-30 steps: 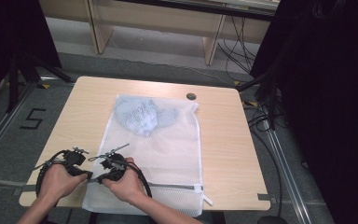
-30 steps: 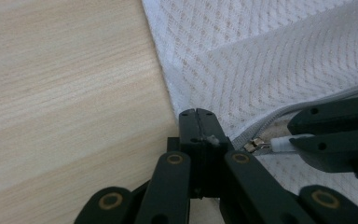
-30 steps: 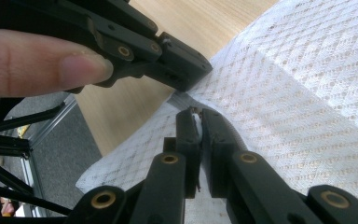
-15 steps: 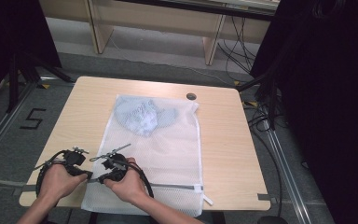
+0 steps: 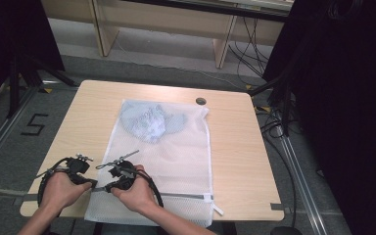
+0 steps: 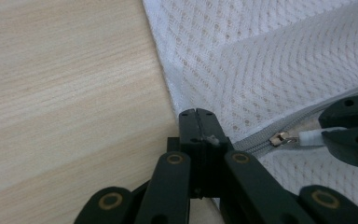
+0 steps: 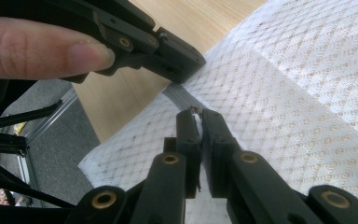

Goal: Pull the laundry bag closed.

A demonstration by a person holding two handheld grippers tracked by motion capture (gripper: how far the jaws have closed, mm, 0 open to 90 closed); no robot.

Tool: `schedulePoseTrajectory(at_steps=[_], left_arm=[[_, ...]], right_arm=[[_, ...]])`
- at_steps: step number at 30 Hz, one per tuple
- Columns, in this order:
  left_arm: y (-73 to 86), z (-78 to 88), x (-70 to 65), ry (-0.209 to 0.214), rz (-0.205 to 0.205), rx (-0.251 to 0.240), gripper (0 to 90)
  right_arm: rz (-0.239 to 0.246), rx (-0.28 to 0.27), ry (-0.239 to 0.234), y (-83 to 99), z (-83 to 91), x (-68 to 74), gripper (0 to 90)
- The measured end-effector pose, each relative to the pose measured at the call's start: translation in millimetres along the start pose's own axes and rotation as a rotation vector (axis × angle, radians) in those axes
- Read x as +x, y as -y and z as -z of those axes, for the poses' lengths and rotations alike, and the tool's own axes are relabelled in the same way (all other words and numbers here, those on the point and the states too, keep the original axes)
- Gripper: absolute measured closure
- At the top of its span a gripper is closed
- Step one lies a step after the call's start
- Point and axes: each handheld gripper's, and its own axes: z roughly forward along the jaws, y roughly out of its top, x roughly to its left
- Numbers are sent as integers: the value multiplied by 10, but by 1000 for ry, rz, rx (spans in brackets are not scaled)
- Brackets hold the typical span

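Note:
A white mesh laundry bag [image 5: 176, 156] lies flat on the wooden table [image 5: 235, 147], with a light-blue garment [image 5: 149, 121] inside its far end. A grey zipper [image 5: 181, 196] runs along the bag's near edge. My left gripper [image 5: 92, 183] [image 6: 196, 115] is shut on the zipper's left end at the bag's corner. Just to its right, my right gripper [image 5: 108, 187] [image 7: 196, 114] is shut on the zipper's white pull tab [image 6: 310, 138]. In the right gripper view the left gripper [image 7: 168, 51] sits close above my jaws, a finger resting on it.
A round cable hole [image 5: 200, 101] sits near the table's far edge. Bare wood [image 6: 65, 84] lies left of the bag. Grey floor with rails surrounds the table, and a wooden shelf frame [image 5: 166, 19] stands behind. Black curtains hang at both sides.

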Motion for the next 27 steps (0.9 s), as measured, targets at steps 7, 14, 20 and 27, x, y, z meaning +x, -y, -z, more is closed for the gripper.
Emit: schedulePoseTrajectory(at_steps=[7, 14, 20, 27], left_arm=[[1, 0, 0, 1, 0, -1, 900], [0, 0, 0, 0, 1, 0, 900], [-1, 1, -2, -2, 1, 0, 900], [0, 0, 1, 2, 1, -1, 900]], right_arm=[[2, 0, 4, 9, 15, -9, 870], [7, 0, 9, 20, 43, 0, 870], [3, 2, 10, 35, 74, -19, 870], [12, -4, 8, 45, 88, -30, 870]])
